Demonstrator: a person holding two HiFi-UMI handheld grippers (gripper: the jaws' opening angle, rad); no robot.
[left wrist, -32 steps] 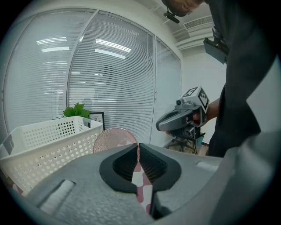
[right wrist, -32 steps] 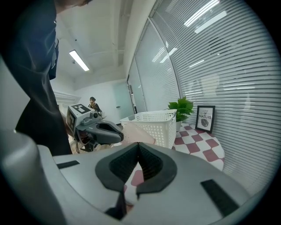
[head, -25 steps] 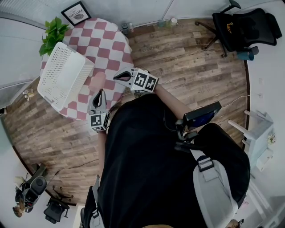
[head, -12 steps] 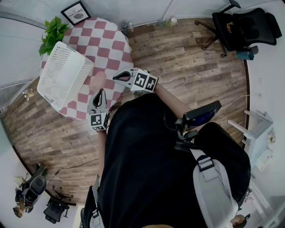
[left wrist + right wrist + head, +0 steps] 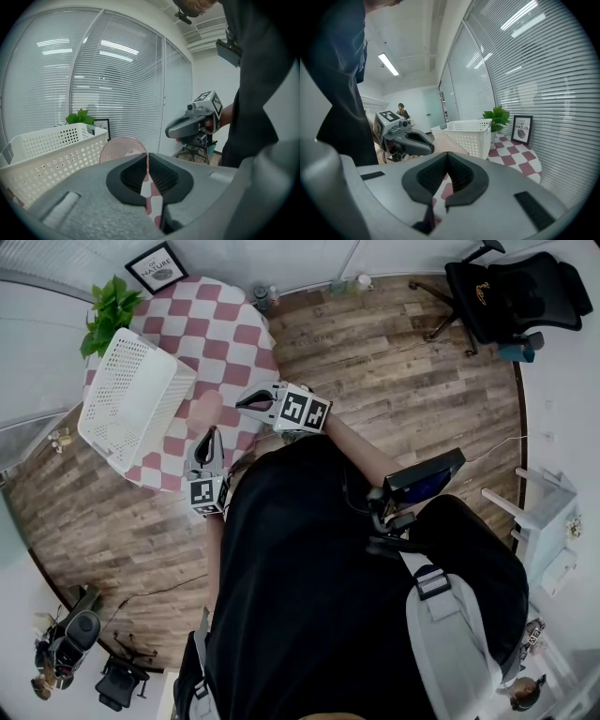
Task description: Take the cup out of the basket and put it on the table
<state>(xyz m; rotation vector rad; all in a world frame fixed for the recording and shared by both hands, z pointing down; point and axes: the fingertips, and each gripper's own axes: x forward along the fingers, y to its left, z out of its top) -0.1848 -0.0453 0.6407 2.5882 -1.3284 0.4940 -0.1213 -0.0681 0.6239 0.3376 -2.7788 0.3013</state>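
Nothing has shifted: the left tool and right tool stay shut and empty. The cup rests on the bench, upper left, so the task looks done.

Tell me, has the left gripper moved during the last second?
No. The left gripper hangs over the same spot at the near edge of the checked table as before.

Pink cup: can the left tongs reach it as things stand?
Probably yes. The cup stands on the table beside the basket, straight ahead of the left tongs, nothing between; they are shut and must open first.
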